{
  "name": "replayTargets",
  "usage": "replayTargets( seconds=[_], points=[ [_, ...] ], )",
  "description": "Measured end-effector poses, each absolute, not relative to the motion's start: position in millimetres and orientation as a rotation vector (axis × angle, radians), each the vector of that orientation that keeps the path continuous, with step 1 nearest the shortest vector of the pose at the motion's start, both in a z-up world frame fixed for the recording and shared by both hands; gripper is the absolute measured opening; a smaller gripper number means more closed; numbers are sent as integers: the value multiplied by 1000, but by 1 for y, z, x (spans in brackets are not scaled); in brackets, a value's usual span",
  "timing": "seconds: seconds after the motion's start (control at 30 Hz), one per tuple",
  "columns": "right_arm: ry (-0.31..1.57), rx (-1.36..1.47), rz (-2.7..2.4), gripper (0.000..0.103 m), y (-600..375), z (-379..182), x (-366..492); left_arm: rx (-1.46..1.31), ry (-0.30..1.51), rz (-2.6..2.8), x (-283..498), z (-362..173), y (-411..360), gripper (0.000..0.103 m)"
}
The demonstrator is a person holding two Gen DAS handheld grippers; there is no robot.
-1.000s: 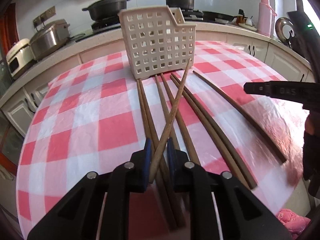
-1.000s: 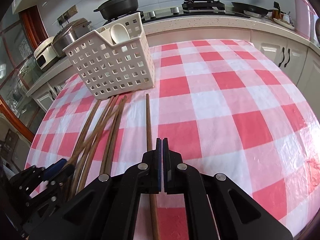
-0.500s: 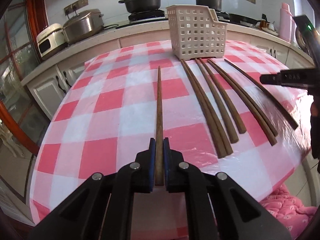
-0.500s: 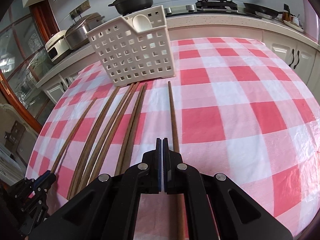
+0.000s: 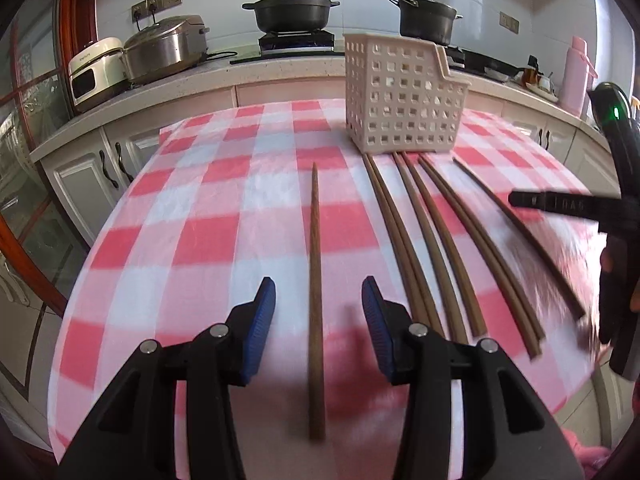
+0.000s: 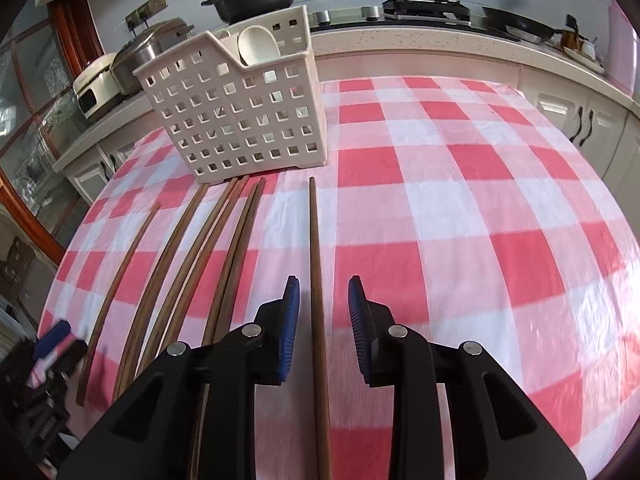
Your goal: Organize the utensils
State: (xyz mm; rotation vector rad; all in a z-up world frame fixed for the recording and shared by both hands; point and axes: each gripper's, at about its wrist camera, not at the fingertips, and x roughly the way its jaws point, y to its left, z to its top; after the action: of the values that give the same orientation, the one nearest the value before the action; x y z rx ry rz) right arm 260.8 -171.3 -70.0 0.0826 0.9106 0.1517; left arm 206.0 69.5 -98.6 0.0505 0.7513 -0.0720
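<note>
L gripper [image 5: 319,304]: jaws opening, part spread, blue pads clear of the lone chopstick [image 5: 315,280] lying flat on the checked tablecloth [image 5: 200,240] between them, not gripped. R gripper [image 6: 323,308]: jaws opening too, narrower gap, another chopstick [image 6: 316,280] runs btwn pads, nearer the left pad, no contact seen. Remaining chopsticks [image 5: 432,236] lie side by side btwn those two, tips toward the white perforated basket [image 5: 400,100] at the far end.
</note>
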Motion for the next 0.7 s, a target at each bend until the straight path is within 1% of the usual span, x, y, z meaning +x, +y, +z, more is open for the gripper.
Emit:
replayTargets(
  seconds=[0.17,0.3,0.43,0.57,0.7],
  points=[
    [924,27,155,27,-163,-72,284,49,770,-69,255,-90,67,44],
    [943,-4,161,27,-158,-76,297,31,833,-73,300,-98,68,44],
    [955,-37,171,27,-155,-80,305,60,867,-69,328,-105,67,43],
    [958,-64,178,27,-152,-81,311,72,892,-75,339,-113,65,40],
    [951,-115,173,27,-145,-82,315,71,917,-80,346,-120,64,32]
  ],
)
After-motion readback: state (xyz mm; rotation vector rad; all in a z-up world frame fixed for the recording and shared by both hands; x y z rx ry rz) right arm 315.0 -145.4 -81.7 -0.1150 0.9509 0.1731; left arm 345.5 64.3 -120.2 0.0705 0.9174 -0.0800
